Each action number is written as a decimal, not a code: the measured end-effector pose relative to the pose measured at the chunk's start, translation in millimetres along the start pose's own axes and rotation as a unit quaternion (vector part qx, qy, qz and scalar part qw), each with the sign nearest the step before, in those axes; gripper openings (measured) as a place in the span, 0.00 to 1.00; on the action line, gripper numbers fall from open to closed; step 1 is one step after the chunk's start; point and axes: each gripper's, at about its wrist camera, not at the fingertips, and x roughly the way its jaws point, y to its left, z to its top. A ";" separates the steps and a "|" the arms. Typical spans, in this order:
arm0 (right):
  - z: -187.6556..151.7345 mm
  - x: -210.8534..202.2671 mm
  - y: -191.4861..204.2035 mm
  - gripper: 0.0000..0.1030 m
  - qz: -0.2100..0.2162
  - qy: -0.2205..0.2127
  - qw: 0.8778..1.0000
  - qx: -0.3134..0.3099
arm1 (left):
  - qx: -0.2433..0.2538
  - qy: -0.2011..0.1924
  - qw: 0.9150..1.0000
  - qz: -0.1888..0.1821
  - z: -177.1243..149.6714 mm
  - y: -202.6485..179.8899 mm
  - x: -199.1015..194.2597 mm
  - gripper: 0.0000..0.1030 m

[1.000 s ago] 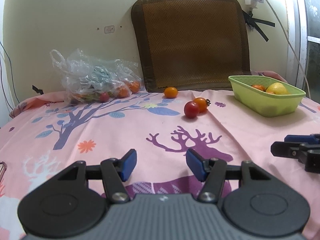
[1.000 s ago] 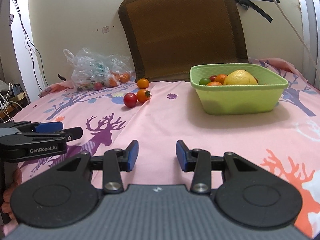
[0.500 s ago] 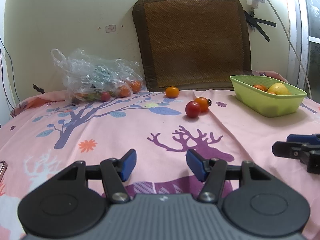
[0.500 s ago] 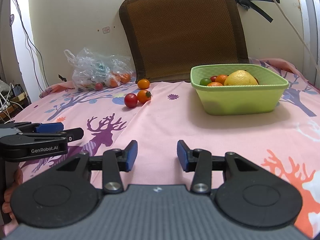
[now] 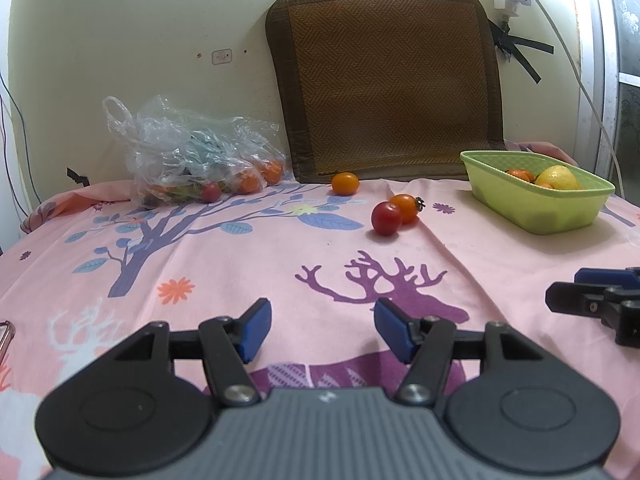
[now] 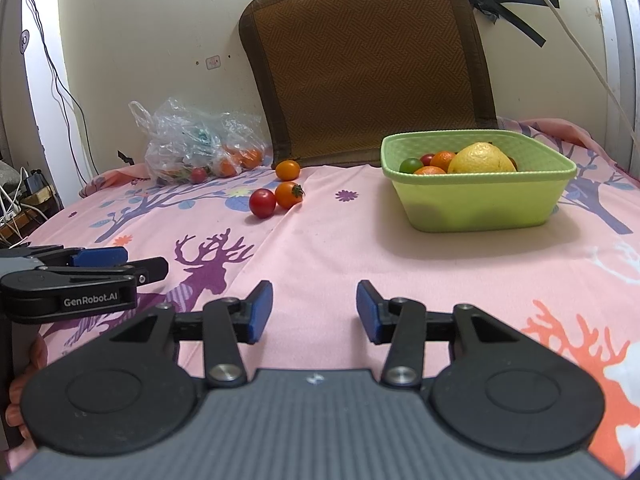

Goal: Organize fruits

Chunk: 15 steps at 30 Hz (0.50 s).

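A red tomato (image 5: pixel 386 218) and an orange tomato (image 5: pixel 405 208) touch each other on the pink cloth; a second orange tomato (image 5: pixel 345 183) lies farther back. The same fruits show in the right wrist view: red tomato (image 6: pixel 262 203), orange tomato (image 6: pixel 289 194), back tomato (image 6: pixel 287 170). A green basket (image 6: pixel 480 204) holds a lemon (image 6: pixel 480 159) and small fruits; it also shows in the left wrist view (image 5: pixel 540 208). My left gripper (image 5: pixel 322 330) is open and empty, low over the cloth. My right gripper (image 6: pixel 314 311) is open and empty, nearer than the basket.
A clear plastic bag (image 5: pixel 192 160) with more small fruits lies at the back left by the wall. A brown woven cushion (image 5: pixel 388 88) leans on the wall behind the fruits. Cables hang at the left edge (image 6: pixel 16 200).
Both views have shifted very slightly; the grippers stay open and the fruits have not moved.
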 end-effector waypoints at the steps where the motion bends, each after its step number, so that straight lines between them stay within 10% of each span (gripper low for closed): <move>1: 0.0 0.0 0.0 0.48 0.000 0.000 1.000 0.000 | 0.000 0.000 1.000 0.000 0.0 0.2 0.3 0.57; 15: -0.2 -0.4 -0.2 0.48 0.000 -0.001 1.000 0.000 | -0.003 0.011 1.000 0.006 0.7 3.0 4.2 0.58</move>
